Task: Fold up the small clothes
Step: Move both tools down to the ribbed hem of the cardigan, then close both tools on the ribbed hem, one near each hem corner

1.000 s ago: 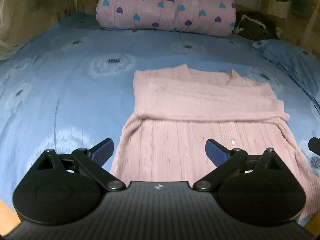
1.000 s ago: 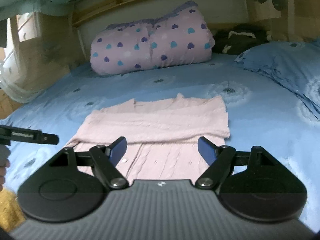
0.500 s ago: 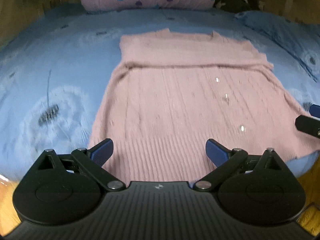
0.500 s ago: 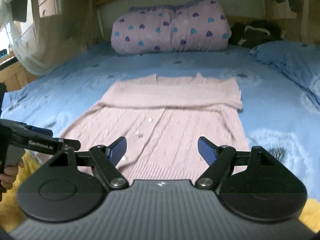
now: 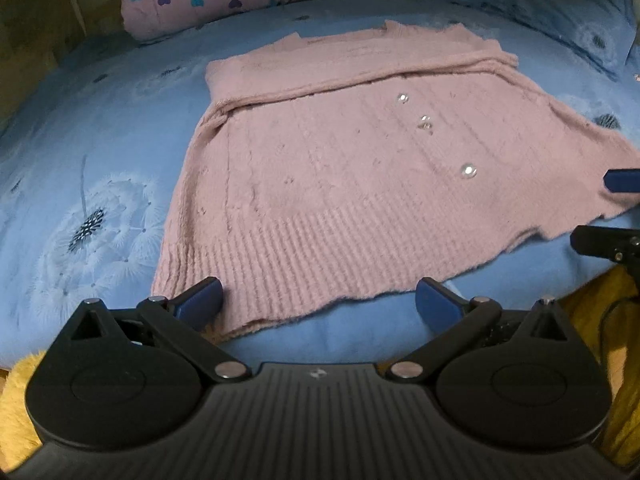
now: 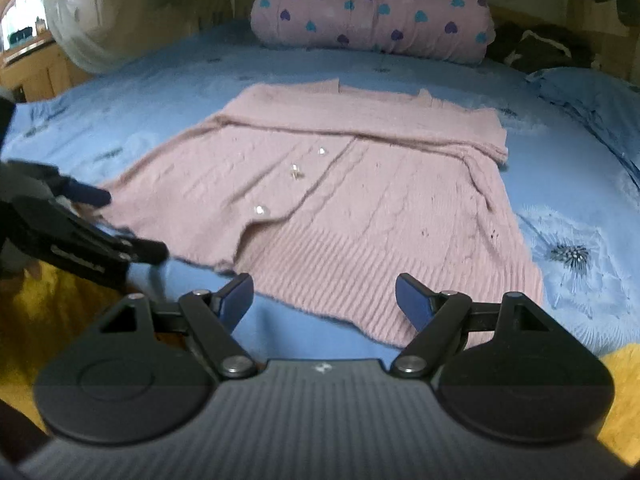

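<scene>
A pink knitted cardigan (image 5: 340, 168) (image 6: 360, 200) with small shiny buttons lies flat on the blue bed, its sleeves folded across the top. My left gripper (image 5: 318, 300) hovers open at the ribbed hem near the near-left corner, nothing between its blue pads. My right gripper (image 6: 324, 292) stands open over the hem near the near-right corner, also empty. The right gripper's fingers (image 5: 620, 180) show at the right edge of the left wrist view. In the right wrist view the left gripper (image 6: 120, 224) shows at the left edge.
The blue dandelion-print sheet (image 5: 92, 160) covers the bed. A rolled pink quilt with hearts (image 6: 372, 12) lies at the headboard, with a blue pillow (image 5: 552, 8) and dark clothing (image 6: 532, 46) at the far right. Yellow fabric (image 6: 40, 304) lies below the bed's near edge.
Both grippers have moved down and back toward the near edge of the bed, from over the cardigan's middle to its hem. Both views have rolled. The jaws stay open.
</scene>
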